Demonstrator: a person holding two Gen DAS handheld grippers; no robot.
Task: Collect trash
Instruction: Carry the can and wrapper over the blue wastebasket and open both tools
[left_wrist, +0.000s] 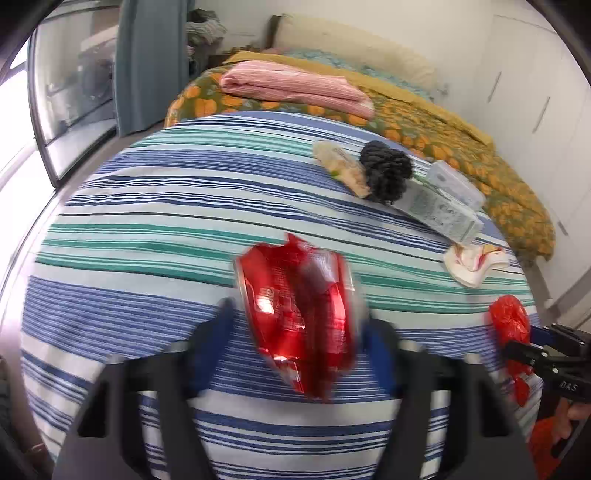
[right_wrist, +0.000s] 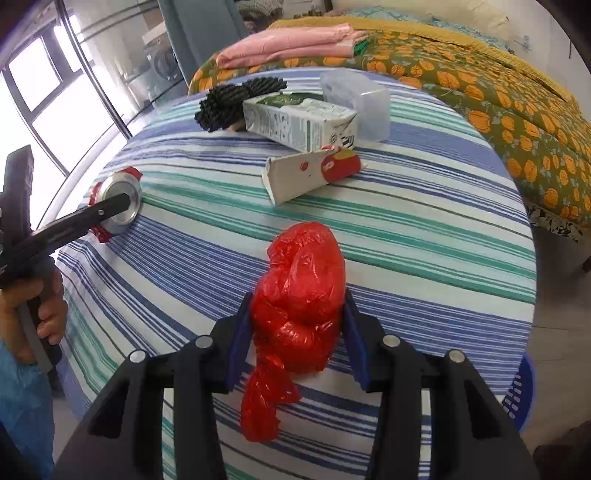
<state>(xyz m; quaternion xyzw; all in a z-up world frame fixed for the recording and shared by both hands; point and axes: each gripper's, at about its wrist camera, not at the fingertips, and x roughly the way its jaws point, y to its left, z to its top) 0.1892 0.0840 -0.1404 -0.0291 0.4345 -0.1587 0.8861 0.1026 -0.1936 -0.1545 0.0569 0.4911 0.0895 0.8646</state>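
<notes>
Gripping trash on a round, striped tablecloth (right_wrist: 424, 236): one crushed red can (left_wrist: 295, 317) lying between the blue pads of the left gripper (left_wrist: 295, 343), jaws about half closed and seemingly pinching its sides, though motion blur keeps the contact uncertain. Pressing on one bunched red plastic bag (right_wrist: 303, 299), near the table's front edge, the right gripper (right_wrist: 295, 332), also about half closed, pads squeezing the bag's bulk while its tail hangs free below. Lying further back, well apart from both grippers: one flattened white-and-red paper cup (right_wrist: 310, 173), one green-printed carton (right_wrist: 299, 122) on its side, one clear plastic box (right_wrist: 362, 99) just behind it, one dark knitted bundle (right_wrist: 236, 99) and one pale wrapper (left_wrist: 340, 166) beside that. Beyond, a bed with an orange-patterned cover (right_wrist: 517, 110) and one folded pink blanket (right_wrist: 295, 44). Likely risks: the smooth, dented can twisting out of a side pinch on lifting; the slippery bag compressing and sliding free, or its loose tail snagging the cloth.
</notes>
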